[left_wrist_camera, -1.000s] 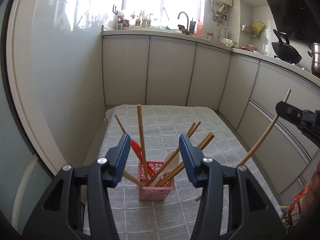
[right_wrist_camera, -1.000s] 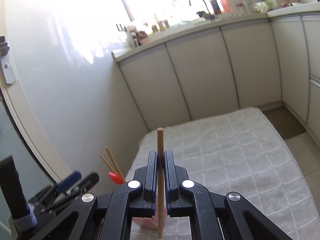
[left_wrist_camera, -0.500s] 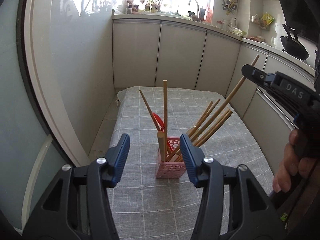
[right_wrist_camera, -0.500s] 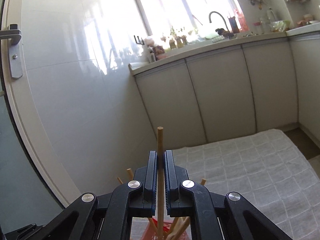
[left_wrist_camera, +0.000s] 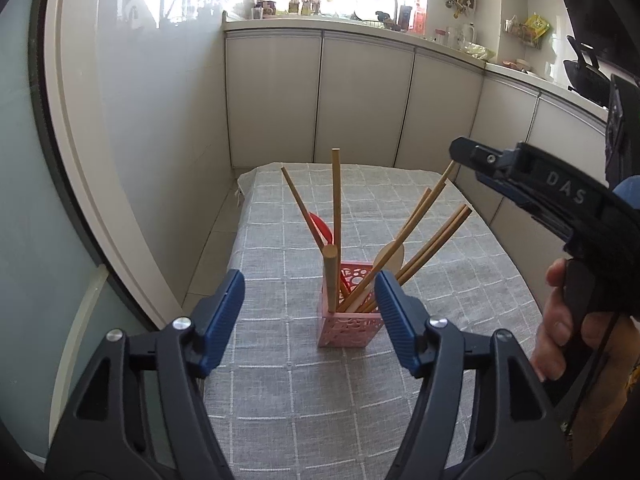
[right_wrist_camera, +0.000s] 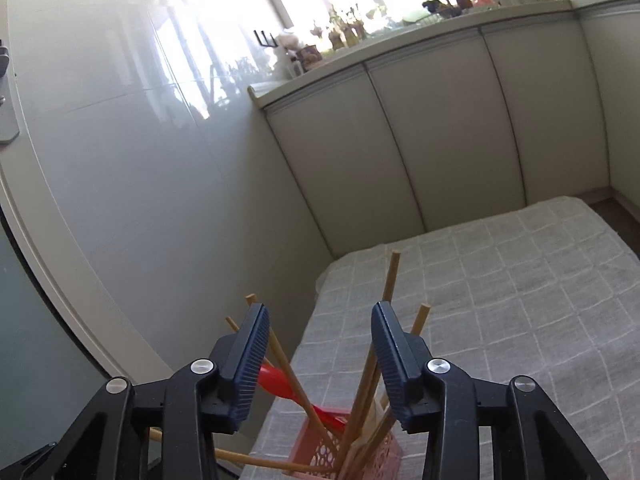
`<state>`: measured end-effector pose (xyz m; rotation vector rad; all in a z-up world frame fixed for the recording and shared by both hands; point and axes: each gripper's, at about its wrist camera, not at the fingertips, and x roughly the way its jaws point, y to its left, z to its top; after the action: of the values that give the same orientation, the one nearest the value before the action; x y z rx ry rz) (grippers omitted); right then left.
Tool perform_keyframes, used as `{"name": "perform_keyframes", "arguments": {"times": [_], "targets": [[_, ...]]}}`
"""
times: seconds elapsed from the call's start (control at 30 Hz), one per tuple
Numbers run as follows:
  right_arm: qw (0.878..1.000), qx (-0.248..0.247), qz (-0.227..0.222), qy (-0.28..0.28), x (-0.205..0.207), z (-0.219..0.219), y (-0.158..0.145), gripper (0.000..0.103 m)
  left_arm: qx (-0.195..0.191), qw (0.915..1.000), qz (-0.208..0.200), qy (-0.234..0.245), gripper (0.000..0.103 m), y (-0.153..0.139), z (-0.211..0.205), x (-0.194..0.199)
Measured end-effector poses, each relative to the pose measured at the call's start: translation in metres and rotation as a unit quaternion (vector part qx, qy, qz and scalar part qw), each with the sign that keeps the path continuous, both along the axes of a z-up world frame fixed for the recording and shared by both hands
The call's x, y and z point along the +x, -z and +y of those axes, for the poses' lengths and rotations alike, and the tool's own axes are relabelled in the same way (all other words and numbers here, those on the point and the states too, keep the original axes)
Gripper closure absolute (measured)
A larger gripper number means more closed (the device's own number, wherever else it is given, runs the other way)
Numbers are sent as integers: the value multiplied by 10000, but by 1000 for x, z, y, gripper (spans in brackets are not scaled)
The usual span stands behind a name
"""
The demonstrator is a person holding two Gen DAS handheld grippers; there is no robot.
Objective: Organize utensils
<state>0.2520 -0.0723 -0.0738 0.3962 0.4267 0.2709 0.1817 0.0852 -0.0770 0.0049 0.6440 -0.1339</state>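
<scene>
A pink perforated holder [left_wrist_camera: 347, 326] stands on the grey checked cloth [left_wrist_camera: 360, 400]. It holds several wooden chopsticks [left_wrist_camera: 336, 208], a red spoon [left_wrist_camera: 322, 227] and a pale wooden spoon [left_wrist_camera: 389, 258]. My left gripper [left_wrist_camera: 306, 316] is open and empty, just in front of the holder. My right gripper [right_wrist_camera: 318, 354] is open and empty, above the holder [right_wrist_camera: 320, 448], with chopsticks [right_wrist_camera: 390, 280] rising between its fingers. It also shows in the left wrist view [left_wrist_camera: 532, 184], at the right, held by a hand.
The cloth-covered table stands in a kitchen corner, with a glossy wall [left_wrist_camera: 160, 140] at its left and beige cabinets [left_wrist_camera: 360, 100] behind it. A counter [left_wrist_camera: 440, 44] with a sink tap and bottles runs along the back.
My right gripper has opened and let go of the chopstick, which now stands in the holder. My left gripper has drawn back and up a little from the holder.
</scene>
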Motion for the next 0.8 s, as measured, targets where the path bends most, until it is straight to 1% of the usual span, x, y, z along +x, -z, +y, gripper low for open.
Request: {"name": "perform_keyframes", "arguments": {"times": [0.07,0.13,0.17,0.2,0.23,0.27,0.3,0.33,0.37,0.43,0.53,0.63,0.8], "targets": [[10000,-43,-8,42,-10,-7,-10,48,-22,10000,-37,-39,21,-3,0,-4],[9998,-151,51,150,-20,-17,-19,43,-33,10000,-87,-21,16,-7,-2,-7],[9996,-185,84,194,-26,-22,-24,38,-27,9999,-115,-14,12,-10,-5,-10],[9995,-202,107,239,-33,-29,-28,30,-11,9999,-154,-30,10,-14,-7,-13],[9992,-222,132,305,-40,-35,-32,25,-1,9998,-210,-67,5,-17,-10,-17],[9989,-240,143,387,-48,-41,-36,17,10,9995,-277,-122,2,-22,-12,-21],[9985,-258,143,469,-56,-47,-40,11,32,9992,-344,-189,1,-28,-15,-26],[9979,-298,147,554,-65,-52,-45,7,57,9988,-400,-259,1,-33,-18,-29],[9972,-365,158,638,-72,-56,-51,1,73,9986,-432,-310,1,-39,-21,-33],[9947,-609,255,789,-87,-61,-63,0,69,9986,-376,-357,1,-49,-26,-38],[9869,-1155,622,943,-106,-64,-78,0,271,9989,-148,-345,1,-59,-41,-44],[9847,-1313,623,962,-133,-70,-91,0,426,9988,-149,-194,1,-68,-55,-60],[9749,-1592,620,1425,-176,-81,-111,0,431,9987,-217,-176,1,-78,-65,-86]]}}
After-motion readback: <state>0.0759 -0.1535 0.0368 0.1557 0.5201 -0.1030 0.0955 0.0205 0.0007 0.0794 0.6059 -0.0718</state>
